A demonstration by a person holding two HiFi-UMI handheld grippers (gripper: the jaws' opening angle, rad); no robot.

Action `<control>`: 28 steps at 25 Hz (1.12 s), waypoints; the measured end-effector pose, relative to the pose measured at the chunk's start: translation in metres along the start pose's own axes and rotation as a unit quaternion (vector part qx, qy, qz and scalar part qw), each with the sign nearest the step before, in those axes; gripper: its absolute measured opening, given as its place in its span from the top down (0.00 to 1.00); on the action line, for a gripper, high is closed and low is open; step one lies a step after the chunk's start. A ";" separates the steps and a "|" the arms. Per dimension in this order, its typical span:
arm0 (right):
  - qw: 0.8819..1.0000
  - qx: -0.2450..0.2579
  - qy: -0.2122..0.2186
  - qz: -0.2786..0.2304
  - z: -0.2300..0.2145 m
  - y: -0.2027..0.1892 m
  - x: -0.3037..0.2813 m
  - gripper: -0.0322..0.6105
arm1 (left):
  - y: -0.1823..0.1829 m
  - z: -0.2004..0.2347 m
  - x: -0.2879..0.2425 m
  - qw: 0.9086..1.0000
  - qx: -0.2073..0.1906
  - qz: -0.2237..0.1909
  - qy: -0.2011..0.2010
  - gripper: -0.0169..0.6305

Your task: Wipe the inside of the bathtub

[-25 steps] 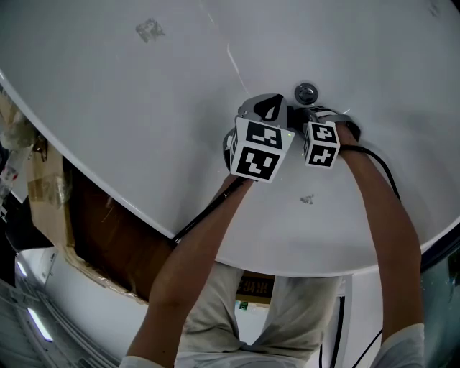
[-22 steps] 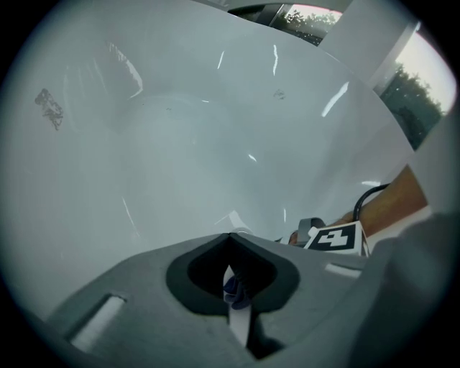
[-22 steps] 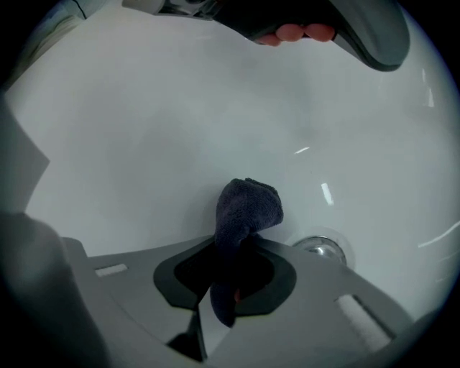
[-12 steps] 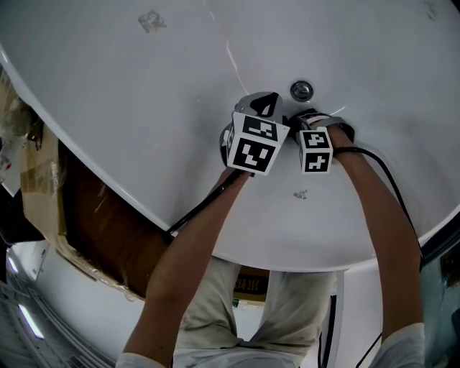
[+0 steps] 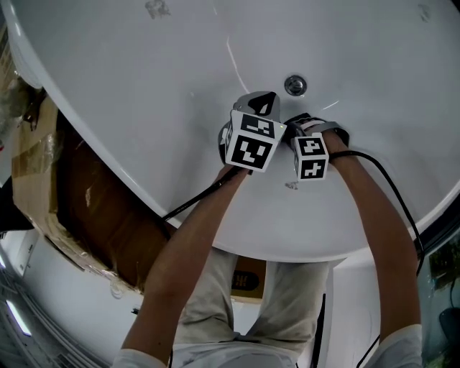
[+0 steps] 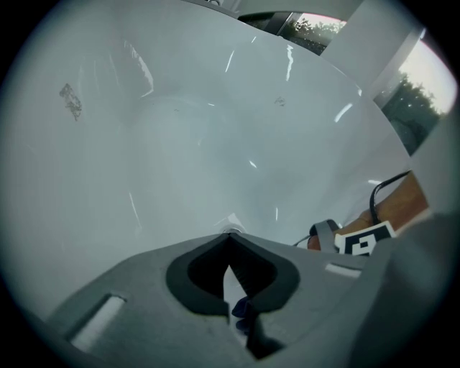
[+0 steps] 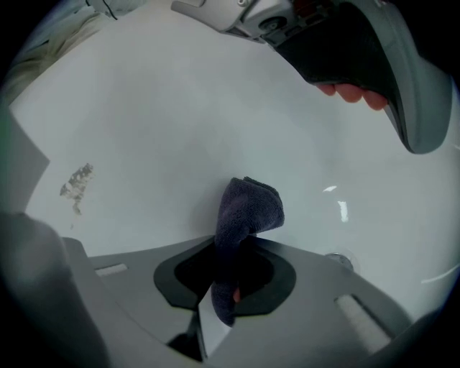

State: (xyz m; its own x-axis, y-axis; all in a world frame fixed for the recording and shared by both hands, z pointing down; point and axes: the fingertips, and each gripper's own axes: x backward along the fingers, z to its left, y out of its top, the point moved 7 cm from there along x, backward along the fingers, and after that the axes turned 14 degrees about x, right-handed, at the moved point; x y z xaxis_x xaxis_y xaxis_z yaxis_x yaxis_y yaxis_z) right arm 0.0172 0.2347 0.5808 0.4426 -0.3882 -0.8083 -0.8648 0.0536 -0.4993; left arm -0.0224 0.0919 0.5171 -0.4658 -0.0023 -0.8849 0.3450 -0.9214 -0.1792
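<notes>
The white bathtub [image 5: 129, 86] fills the head view, its drain [image 5: 295, 85] just beyond both grippers. My right gripper [image 7: 233, 241] is shut on a dark purple cloth [image 7: 248, 208], whose folded end sticks out over the tub floor. In the head view this gripper [image 5: 307, 128] sits just below the drain. My left gripper [image 5: 260, 102] hovers beside it on the left with its jaws closed [image 6: 228, 237]; only a tiny dark blue bit shows low in the gap. Grey smudges [image 7: 75, 183] [image 5: 290, 185] mark the tub floor.
Another smudge [image 5: 157, 8] lies far up the tub. The tub rim [image 5: 108, 169] curves along the left, with brown cardboard [image 5: 93, 215] beyond it. Black cables [image 5: 194, 203] trail over the rim from both grippers. Windows [image 6: 417, 93] show past the far edge.
The right gripper with the cloth has slid a little back from the drain toward the near rim. The left gripper holds its place beside it, and the head view has shifted slightly.
</notes>
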 end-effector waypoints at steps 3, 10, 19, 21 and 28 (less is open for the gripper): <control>1.000 0.007 0.002 0.003 0.009 0.007 0.008 0.87 | -0.004 -0.005 0.006 1.000 0.003 -0.003 0.000 0.98; 1.000 0.014 0.012 -0.001 0.037 0.033 0.029 0.87 | 0.003 -0.016 0.032 0.999 0.008 -0.036 -0.012 0.98; 1.000 0.021 0.012 -0.011 0.059 0.052 0.048 0.87 | -0.007 -0.026 0.046 0.999 0.025 -0.045 -0.012 0.98; 1.000 0.023 0.010 -0.012 0.063 0.056 0.050 0.87 | -0.011 -0.028 0.049 0.999 0.026 -0.046 -0.013 0.98; 1.000 0.021 0.013 -0.014 0.071 0.064 0.060 0.87 | -0.022 -0.035 0.057 0.998 0.030 -0.049 -0.016 0.98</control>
State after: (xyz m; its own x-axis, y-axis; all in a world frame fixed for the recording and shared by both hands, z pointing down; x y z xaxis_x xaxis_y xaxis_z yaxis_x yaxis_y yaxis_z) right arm 0.0053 0.2805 0.4779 0.4600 -0.4138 -0.7856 -0.8411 0.0805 -0.5349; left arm -0.0282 0.1251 0.4556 -0.5207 0.0766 -0.8503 0.2482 -0.9394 -0.2366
